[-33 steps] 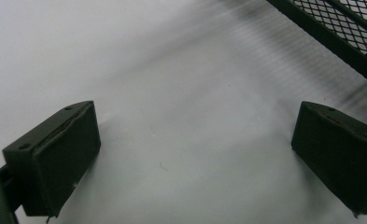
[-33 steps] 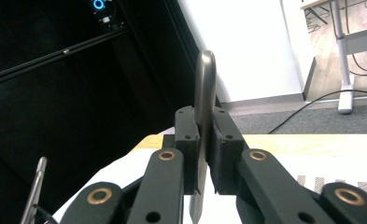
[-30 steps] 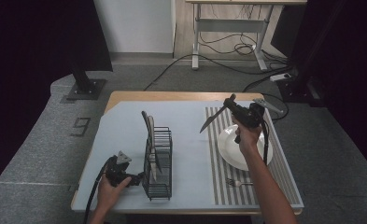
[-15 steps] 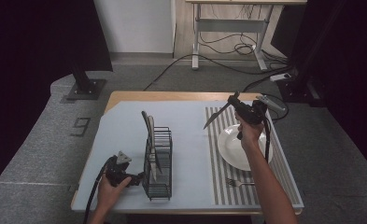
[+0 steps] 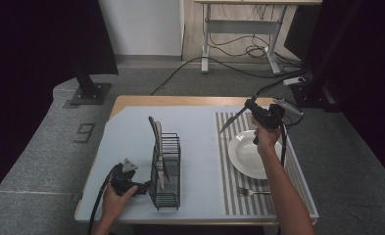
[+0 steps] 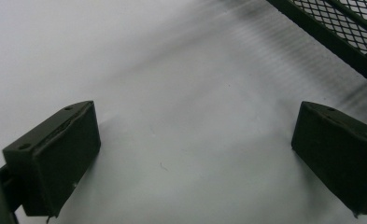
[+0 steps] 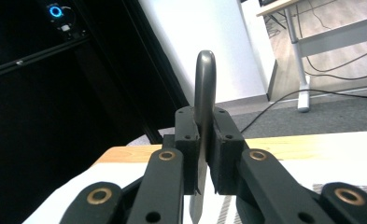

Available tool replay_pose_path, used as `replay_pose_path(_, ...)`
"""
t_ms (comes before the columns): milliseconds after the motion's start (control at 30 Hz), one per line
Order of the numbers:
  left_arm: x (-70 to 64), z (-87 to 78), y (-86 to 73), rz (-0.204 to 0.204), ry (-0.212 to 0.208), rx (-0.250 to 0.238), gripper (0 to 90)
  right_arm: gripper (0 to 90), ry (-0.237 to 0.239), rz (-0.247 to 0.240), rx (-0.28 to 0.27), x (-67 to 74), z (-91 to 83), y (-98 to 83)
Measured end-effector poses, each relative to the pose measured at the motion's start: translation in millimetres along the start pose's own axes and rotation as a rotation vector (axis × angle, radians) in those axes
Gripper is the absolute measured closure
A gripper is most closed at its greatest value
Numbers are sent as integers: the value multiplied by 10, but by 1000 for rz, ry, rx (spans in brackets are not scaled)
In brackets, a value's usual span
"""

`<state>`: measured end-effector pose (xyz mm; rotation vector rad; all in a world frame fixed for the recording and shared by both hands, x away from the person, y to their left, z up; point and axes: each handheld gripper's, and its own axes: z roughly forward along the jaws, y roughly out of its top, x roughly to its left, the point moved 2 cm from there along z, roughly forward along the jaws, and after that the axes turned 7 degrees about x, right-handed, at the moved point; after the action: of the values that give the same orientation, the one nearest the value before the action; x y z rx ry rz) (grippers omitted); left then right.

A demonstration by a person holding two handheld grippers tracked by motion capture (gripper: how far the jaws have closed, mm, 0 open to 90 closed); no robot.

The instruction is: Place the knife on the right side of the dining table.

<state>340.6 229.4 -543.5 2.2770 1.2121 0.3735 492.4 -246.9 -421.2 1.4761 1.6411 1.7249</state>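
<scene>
a wire rack [image 5: 165, 169] is set left of centre on the table [image 5: 131, 128], with utensils [image 5: 156, 142] stood upright in it. a striped mat [image 5: 224, 161] is laid to its right; a plate [image 5: 244, 154] is placed on the mat, and a fork [image 5: 251, 191] is laid before the plate, near the table's front edge.

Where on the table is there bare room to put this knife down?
Free: the pale mat left of the wire rack, and the strip between rack and striped placemat. Crowded: the placemat, taken by plate and fork. The right gripper clamps the knife.
</scene>
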Motion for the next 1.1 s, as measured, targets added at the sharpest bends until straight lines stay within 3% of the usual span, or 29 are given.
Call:
replay_pose_path(633,1,0,0,0,-1,0,6,834,-55,1,-11,-134,98,145)
replay_pose_path(1100,1,0,0,0,-1,0,6,834,-78,39,-18,-263,287,89)
